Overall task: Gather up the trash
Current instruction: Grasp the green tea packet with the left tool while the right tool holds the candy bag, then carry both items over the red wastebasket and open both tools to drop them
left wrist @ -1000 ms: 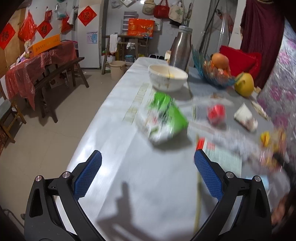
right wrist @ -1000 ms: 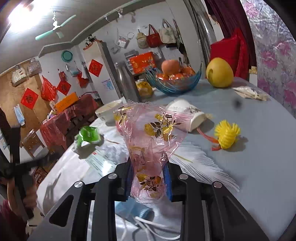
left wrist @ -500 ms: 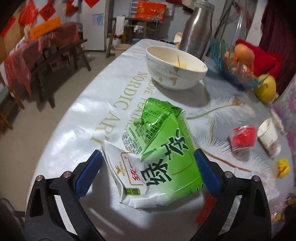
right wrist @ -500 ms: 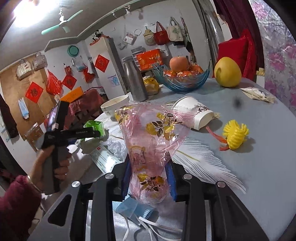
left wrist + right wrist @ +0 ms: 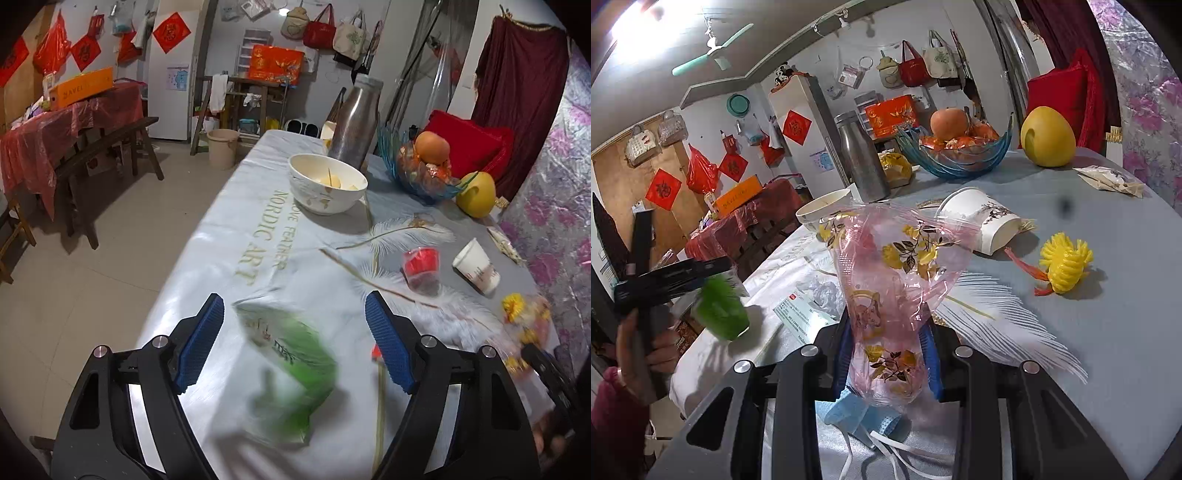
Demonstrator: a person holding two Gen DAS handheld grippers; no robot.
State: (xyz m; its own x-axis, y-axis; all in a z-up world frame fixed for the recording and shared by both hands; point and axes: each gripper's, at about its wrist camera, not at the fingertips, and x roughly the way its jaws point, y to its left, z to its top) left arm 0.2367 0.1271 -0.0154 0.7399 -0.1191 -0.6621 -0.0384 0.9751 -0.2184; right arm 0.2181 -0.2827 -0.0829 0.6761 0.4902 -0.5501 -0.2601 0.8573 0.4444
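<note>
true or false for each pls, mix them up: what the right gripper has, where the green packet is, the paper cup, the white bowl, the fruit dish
1. The right gripper is shut on the pink flowered bag. True.
2. The green packet lies inside the white bowl. False: it is between the closing jaws of the left gripper, blurred, so contact is unclear.
3. The paper cup stands upright. False: it lies on its side.
4. The white bowl is empty. False: it holds pale yellow pieces and a toothpick.
5. The blue glass dish holds fruit. True.
</note>
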